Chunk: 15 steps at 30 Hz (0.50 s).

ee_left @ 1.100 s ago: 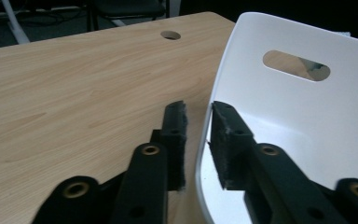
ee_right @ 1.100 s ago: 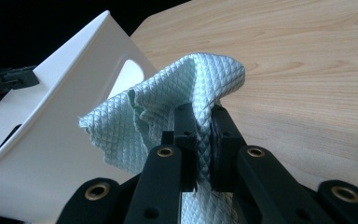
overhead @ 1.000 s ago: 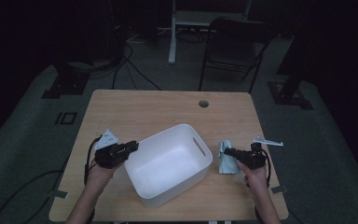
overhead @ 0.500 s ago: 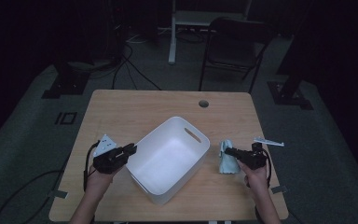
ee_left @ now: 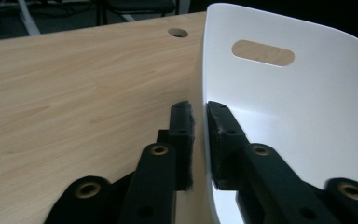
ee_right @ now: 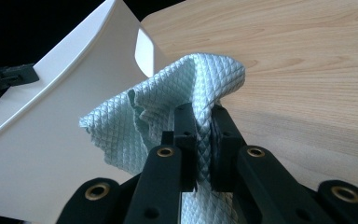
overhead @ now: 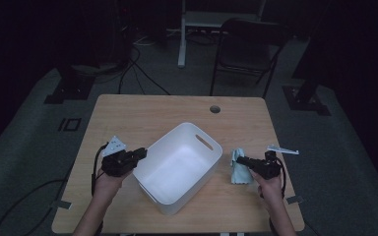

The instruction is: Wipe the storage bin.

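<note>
The left gripper pinches the rim of the white bin, now dragged and turned toward the person, while the right gripper, just beside the bin, pinches the pale cloth (likely headed inside).

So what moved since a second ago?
The white tub swung round a little on the table, gripped at its wall by the left gripper, whose jaws have just closed further on it. The right gripper and its pale blue cloth stayed put.
</note>
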Tool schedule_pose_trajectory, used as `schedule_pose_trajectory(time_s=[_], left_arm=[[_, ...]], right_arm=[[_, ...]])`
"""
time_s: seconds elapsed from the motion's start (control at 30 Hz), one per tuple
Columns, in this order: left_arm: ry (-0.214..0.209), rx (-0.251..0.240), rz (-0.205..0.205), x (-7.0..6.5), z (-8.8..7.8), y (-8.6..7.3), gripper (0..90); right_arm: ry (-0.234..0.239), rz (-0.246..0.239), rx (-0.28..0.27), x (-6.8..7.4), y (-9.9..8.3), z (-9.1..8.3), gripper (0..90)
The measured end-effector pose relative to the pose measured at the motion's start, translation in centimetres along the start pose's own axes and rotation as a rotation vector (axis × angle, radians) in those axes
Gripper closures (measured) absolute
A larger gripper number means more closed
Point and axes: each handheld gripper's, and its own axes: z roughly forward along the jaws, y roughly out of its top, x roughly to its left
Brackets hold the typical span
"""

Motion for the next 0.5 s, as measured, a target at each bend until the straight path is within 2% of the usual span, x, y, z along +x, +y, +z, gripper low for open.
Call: schedule_pose_trajectory(time_s=[0.07,0.17,0.27,0.3,0.4,0.5], left_arm=[[0.003,-0.001,0.005,-0.2,0.0,0.0,86.9],[0.027,-0.006,0.020,-0.6,-0.1,-0.1,87.9],[0.052,-0.009,0.005,-0.8,-0.3,-0.3,88.2],[0.078,-0.011,-0.004,-1.2,-0.6,-0.5,88.2],[0.098,-0.023,-0.024,-1.8,-1.0,-0.9,88.0],[0.117,-0.031,-0.007,-2.5,-1.3,-1.3,87.9]], right_arm=[[0.001,-0.002,0.001,0.1,0.0,0.0,83.7],[0.000,-0.004,0.005,0.1,-0.1,0.1,83.7],[0.002,0.001,0.004,0.1,-0.1,0.1,83.7],[0.002,0.001,0.006,0.1,-0.2,0.1,83.7],[0.005,0.001,0.008,0.2,-0.2,0.1,83.7],[0.004,-0.009,0.014,0.4,-0.3,0.2,83.7]])
